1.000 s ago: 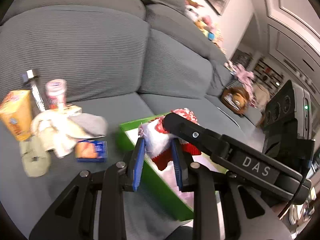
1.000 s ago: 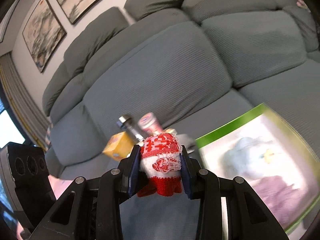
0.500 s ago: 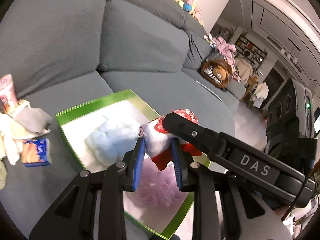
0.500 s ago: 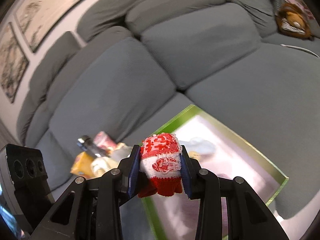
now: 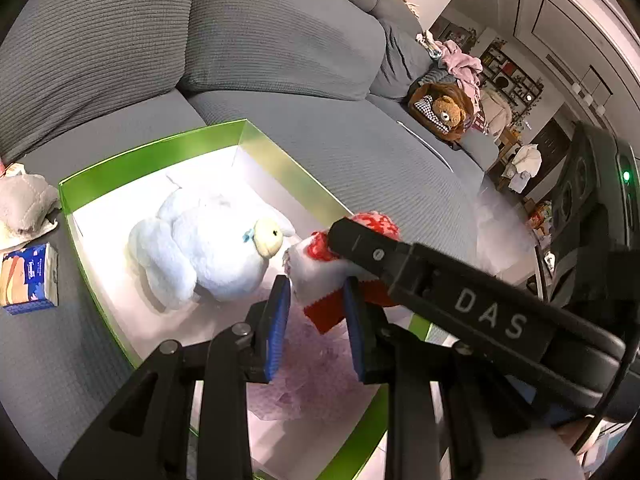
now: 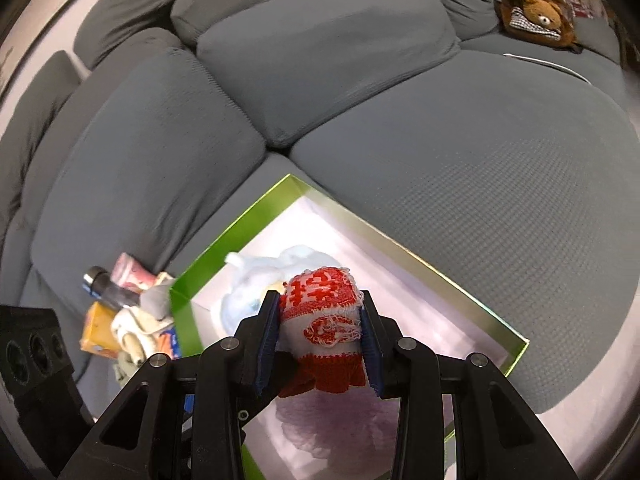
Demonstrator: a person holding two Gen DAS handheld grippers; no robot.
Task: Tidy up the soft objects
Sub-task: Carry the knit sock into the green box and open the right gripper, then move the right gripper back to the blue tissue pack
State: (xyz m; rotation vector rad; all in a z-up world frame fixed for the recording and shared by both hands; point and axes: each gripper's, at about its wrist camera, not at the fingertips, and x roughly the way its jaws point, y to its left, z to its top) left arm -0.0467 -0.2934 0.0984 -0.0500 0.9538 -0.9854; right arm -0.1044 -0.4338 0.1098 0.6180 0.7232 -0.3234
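Grey corduroy sofa (image 6: 460,152) fills both views, its seat cushions carrying a shallow green-walled box (image 5: 152,156) with a white floor. Over that box hangs the right gripper (image 6: 320,330), blue pads pinching a rolled knitted cloth (image 6: 322,320): white in the middle, a red woven pattern on top, a solid red band with a scalloped edge below, loose white threads fraying at one side. From the left wrist camera the same cloth (image 5: 316,280) shows between the left gripper's (image 5: 314,328) spread blue pads, but the black finger marked DAS is the one clamped on it; the left pads stand apart on either side, and I cannot tell whether they touch the fabric.

Inside the box lies a pale blue plush animal (image 5: 200,256) with a cream snout and a small blue bow, and nearer the grippers a fuzzy lilac soft toy (image 6: 332,420), directly beneath the cloth.

Off the box's left side sit a grey-and-white plush (image 5: 24,208), a small orange-and-blue packet (image 5: 28,280), and, in the right view, a yellow carton (image 6: 96,328), a dark bottle (image 6: 106,288) and a pink tube (image 6: 130,272). A brown teddy bear (image 6: 538,16) rests far along the sofa.

Compared with a second ago, both cameras have swung from the clutter pile to above the box, and the cloth has travelled with the right gripper, grip unchanged.
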